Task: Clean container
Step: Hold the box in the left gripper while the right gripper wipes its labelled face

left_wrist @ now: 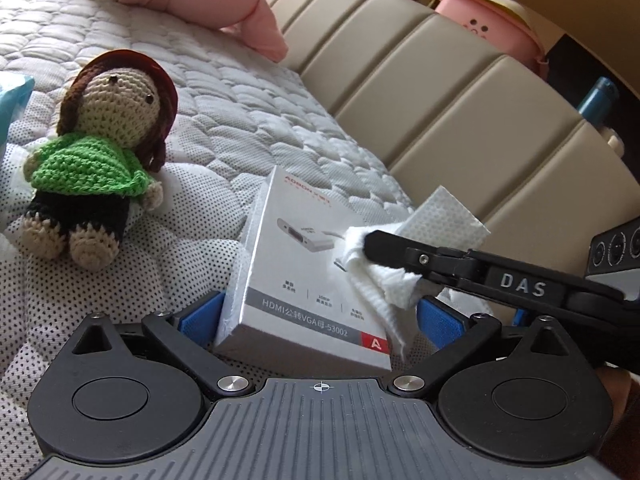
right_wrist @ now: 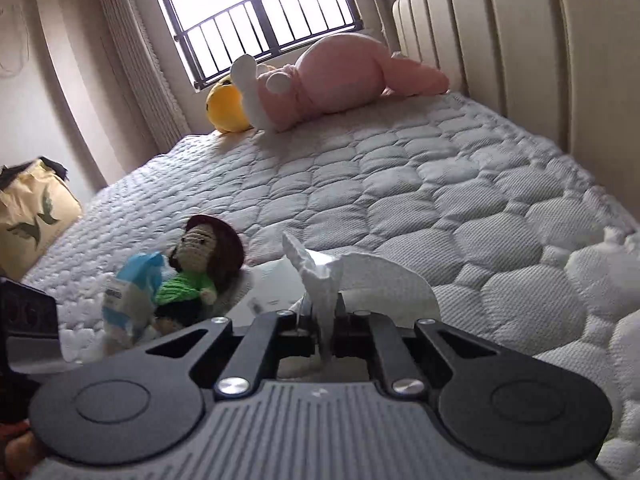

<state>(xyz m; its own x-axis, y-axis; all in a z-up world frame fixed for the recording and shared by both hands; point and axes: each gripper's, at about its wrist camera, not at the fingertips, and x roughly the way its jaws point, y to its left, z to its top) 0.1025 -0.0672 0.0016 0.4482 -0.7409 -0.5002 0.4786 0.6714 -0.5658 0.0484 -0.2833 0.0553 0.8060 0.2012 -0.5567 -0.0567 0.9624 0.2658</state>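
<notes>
A white adapter box (left_wrist: 304, 268) with grey lettering rests on the quilted mattress (left_wrist: 224, 92). My left gripper (left_wrist: 320, 318) is shut on the box's near end, its blue pads (left_wrist: 438, 322) against both sides. My right gripper (left_wrist: 372, 244) comes in from the right, shut on a white paper tissue (left_wrist: 380, 276) that lies on the box's top face. In the right wrist view the right gripper (right_wrist: 324, 320) pinches the crumpled tissue (right_wrist: 316, 268), and the box (right_wrist: 276, 292) shows pale just beyond it.
A crocheted doll (left_wrist: 96, 152) in a green top sits left of the box, beside a blue tissue pack (right_wrist: 132, 292). A pink plush (right_wrist: 332, 76) and a yellow plush (right_wrist: 228, 108) lie far up the bed. The beige padded headboard (left_wrist: 440, 92) runs along the right.
</notes>
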